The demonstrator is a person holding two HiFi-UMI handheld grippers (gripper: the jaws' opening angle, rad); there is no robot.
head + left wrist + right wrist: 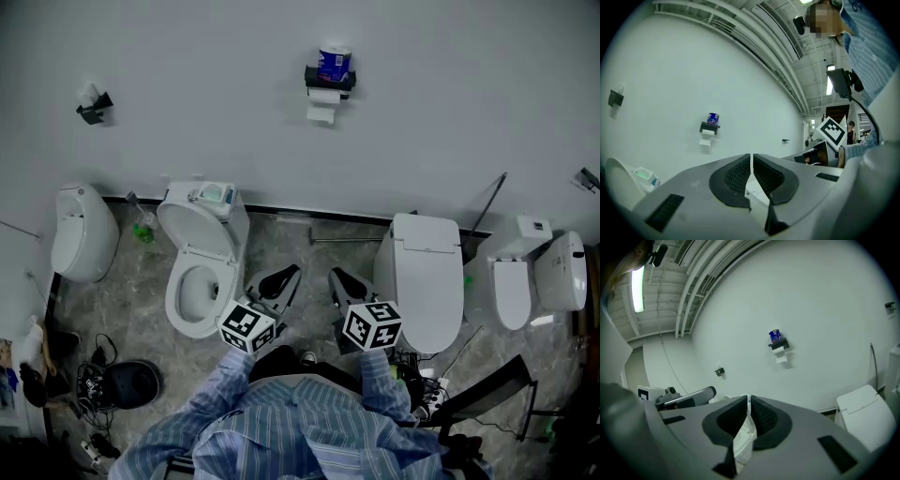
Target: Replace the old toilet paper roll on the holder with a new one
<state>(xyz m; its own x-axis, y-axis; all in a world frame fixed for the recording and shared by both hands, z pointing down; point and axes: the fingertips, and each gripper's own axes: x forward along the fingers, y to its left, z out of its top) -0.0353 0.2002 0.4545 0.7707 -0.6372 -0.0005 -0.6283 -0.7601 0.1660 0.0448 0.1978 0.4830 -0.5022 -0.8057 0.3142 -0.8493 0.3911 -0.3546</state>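
Work on the swap has not begun, judging by how things lie. Far ahead on the white wall (pixel 187 84), the holder (pixel 328 80) carries the old roll (pixel 323 97) with a sheet hanging below it. A blue-wrapped roll (pixel 334 62), probably the new one, stands on the holder's top shelf. The left tongs (pixel 281 281) and right tongs (pixel 342 281) are both clenched with nothing between them, well apart from the holder. They are over the floor (pixel 309 234), between an open toilet (pixel 192 300) on the left and a closed toilet (pixel 427 281) on the right. Left to do: approach, remove the old roll, and fit the new one.
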